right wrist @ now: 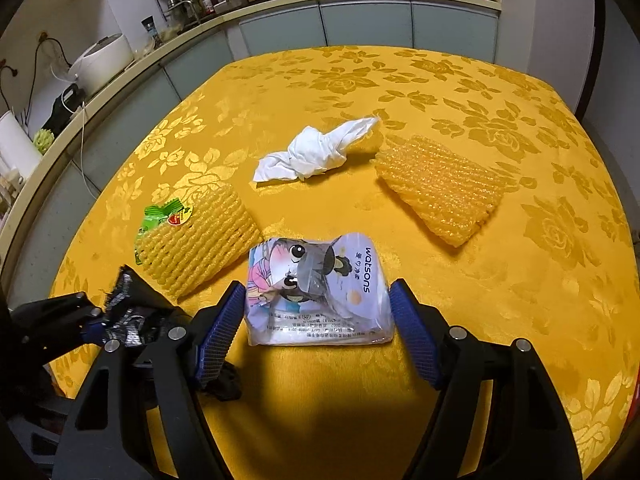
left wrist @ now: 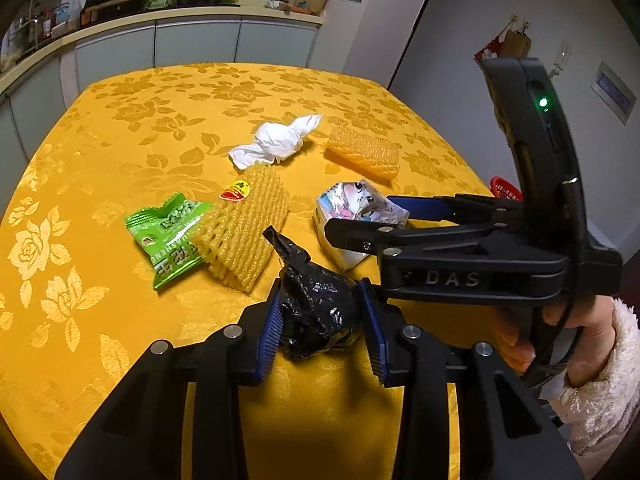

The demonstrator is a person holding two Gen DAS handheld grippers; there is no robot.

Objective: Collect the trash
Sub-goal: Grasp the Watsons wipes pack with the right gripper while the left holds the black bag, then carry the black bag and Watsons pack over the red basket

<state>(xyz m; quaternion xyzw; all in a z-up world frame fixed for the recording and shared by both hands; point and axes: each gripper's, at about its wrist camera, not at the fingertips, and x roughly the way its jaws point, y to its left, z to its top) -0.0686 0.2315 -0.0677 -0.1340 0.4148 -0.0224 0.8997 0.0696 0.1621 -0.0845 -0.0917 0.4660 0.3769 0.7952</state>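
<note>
My left gripper [left wrist: 322, 330] is shut on a black plastic bag [left wrist: 316, 312] just above the yellow tablecloth [left wrist: 120, 128]; the bag also shows in the right wrist view [right wrist: 128, 312]. My right gripper [right wrist: 318, 320] straddles a Watsons tissue pack [right wrist: 320, 292], its blue pads against both sides; the pack also shows in the left wrist view [left wrist: 356, 208]. Further out lie a yellow foam net [right wrist: 200, 244], a green snack wrapper [left wrist: 168, 232], a crumpled white tissue [right wrist: 316, 152] and an orange foam net [right wrist: 440, 188].
A kitchen counter [right wrist: 120, 76] with a rice cooker [right wrist: 100, 60] and cookware runs behind the table. A red basket [left wrist: 506, 188] sits beyond the table's right edge. A hand in a fluffy sleeve [left wrist: 592, 360] holds the right gripper.
</note>
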